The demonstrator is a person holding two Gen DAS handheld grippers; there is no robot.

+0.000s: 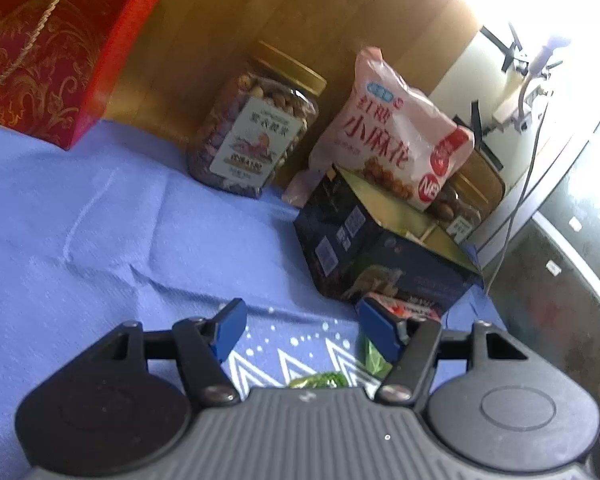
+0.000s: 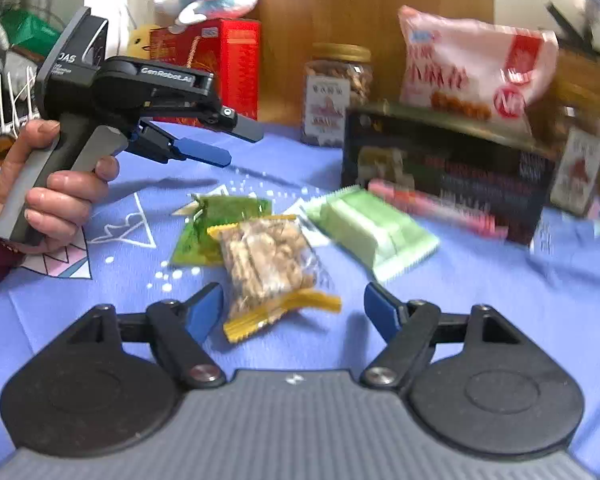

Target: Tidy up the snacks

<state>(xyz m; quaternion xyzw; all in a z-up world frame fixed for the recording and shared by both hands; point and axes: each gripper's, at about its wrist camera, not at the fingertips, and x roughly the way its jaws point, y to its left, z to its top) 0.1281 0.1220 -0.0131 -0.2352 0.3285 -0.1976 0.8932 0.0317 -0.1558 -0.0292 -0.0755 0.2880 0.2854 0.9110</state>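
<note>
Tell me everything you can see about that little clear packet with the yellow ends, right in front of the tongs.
The clear snack packet is a small see-through plastic pouch with crimped yellow seals at both ends, filled with pale beige, stick-like biscuits or twists. It looks sealed and lies flat but skewed on the blue cloth. Its upper end overlaps a dark green packet; a light green wafer pack lies just to its right. The open right tongs frame its lower end without touching it.

Snack pkts [image 2: 266, 268] on cloth [image 2: 100, 300] front of box [image 2: 448, 176], bag [image 2: 472, 60] on box, jar [image 2: 336, 92] behind-left
</note>
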